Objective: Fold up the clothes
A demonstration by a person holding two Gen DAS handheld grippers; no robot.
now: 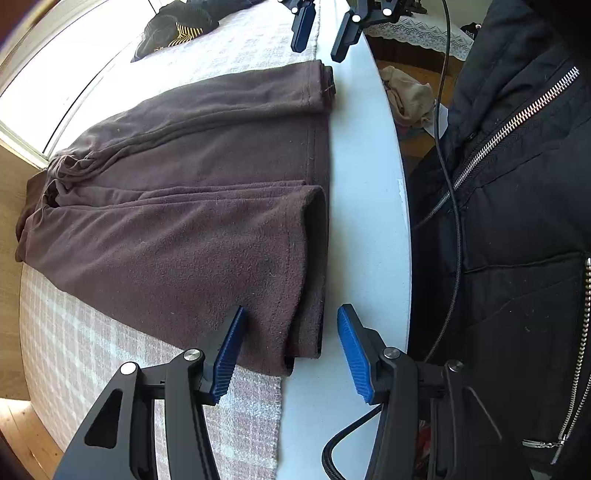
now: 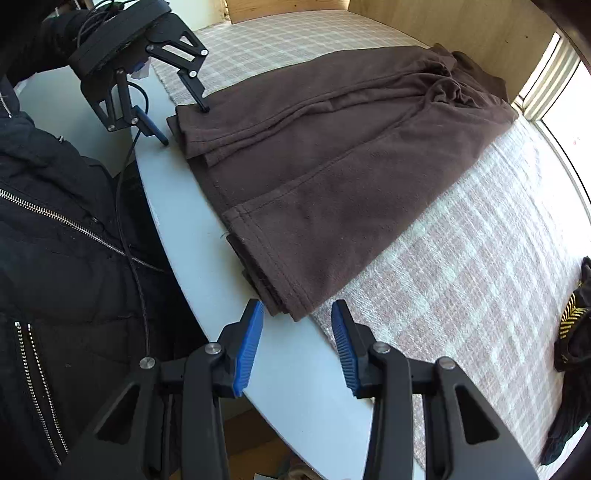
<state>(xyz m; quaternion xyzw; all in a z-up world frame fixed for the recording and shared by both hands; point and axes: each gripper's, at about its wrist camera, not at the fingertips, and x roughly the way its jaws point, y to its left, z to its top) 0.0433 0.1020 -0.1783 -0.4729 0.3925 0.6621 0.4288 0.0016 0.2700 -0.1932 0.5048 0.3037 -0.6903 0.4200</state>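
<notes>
Two hand-held grippers hover over the near hem of a brown garment (image 1: 192, 206) lying folded on a checked cloth (image 1: 92, 350) that covers a white worktop (image 1: 365, 206). The left hand-held gripper (image 1: 291, 350) stands partly open astride the garment's near corner, one blue pad beside the fabric, nothing pinched. The right hand-held gripper (image 2: 297, 343) is partly open and empty, just short of the other hem corner. A dark pile of clothes (image 1: 177, 26) lies well apart on the cloth.
</notes>
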